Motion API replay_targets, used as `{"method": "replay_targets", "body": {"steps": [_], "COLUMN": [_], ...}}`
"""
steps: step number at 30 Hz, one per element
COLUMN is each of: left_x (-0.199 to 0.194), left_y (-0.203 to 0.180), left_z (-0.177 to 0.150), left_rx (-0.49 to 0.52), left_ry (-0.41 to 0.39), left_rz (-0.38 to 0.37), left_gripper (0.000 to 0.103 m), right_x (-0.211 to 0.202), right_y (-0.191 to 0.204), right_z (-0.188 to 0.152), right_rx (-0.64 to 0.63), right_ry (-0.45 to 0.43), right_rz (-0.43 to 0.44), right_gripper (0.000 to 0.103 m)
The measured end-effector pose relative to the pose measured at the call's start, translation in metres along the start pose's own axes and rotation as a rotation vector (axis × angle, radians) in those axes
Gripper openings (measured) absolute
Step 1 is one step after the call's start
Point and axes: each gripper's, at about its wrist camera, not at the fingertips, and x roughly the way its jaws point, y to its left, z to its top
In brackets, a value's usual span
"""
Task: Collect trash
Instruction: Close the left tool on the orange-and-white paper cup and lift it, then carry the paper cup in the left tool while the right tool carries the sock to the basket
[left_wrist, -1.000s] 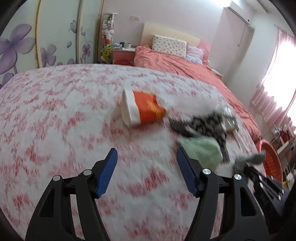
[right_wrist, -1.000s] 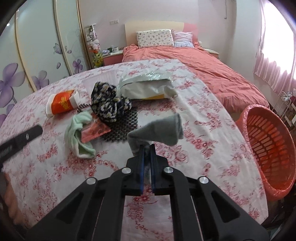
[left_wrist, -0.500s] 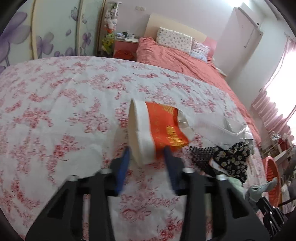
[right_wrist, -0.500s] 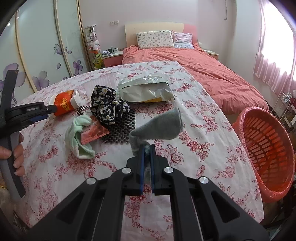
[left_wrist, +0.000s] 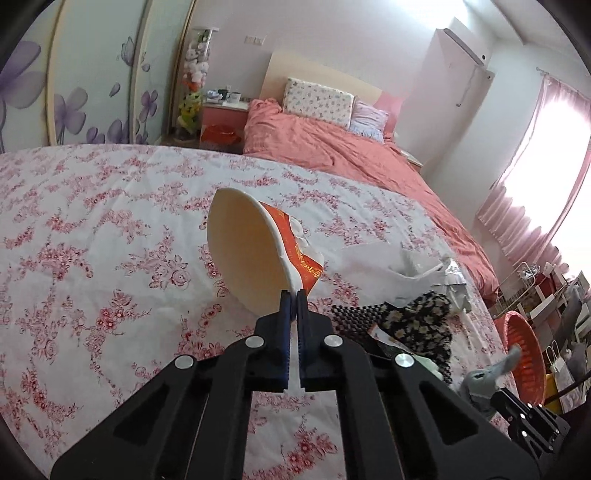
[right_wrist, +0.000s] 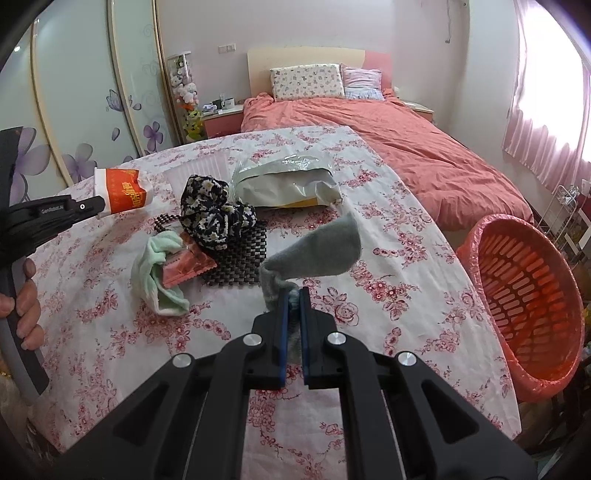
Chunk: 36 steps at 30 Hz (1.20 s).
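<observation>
The left gripper (left_wrist: 292, 295) pinches the cup (left_wrist: 255, 254) by its rim, lifted off the table (left_wrist: 92, 240); the right gripper (right_wrist: 291, 295) pinches a grey sock (right_wrist: 317, 251), with the basket (right_wrist: 532, 295) at its 3 o'clock. The rim grip looks thin, so a quick swing toward the basket could let the cup twist free. The loose sock may snag the basket's edge.

Matt paper cup (left_wrist: 255, 258), soft knit grey sock (right_wrist: 317, 251), glossy foil bag (right_wrist: 288, 181)
</observation>
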Motion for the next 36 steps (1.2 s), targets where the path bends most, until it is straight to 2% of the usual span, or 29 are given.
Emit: {"method": "replay_targets", "body": {"steps": [10,18,27,36], "left_x": [-0.04,-0.059,-0.065,-0.06], "left_y": [-0.033,-0.067,-0.108,-0.151], "left_z": [-0.007,-0.02,-0.033,-0.05], "left_rx": [0.044,0.086,0.155,0.204], "left_ry": [-0.048,-0.049,-0.035,-0.007], "left_rz": [-0.053,-0.127,-0.218,-0.31], "left_gripper": [0.003,0.003,0.003,0.003], "right_x": [-0.032,-0.055,-0.082,-0.105], "right_y": [-0.01,-0.027,-0.061,-0.101], "right_z": [0.0,-0.001,0.003,-0.001], "right_rx": [0.014,0.04,0.116,0.182], "right_ry": [-0.056,-0.107,-0.172,-0.23], "right_rz": [-0.011,-0.026,-0.047,-0.12], "right_gripper": [0.006,0.006,0.006,0.006]}}
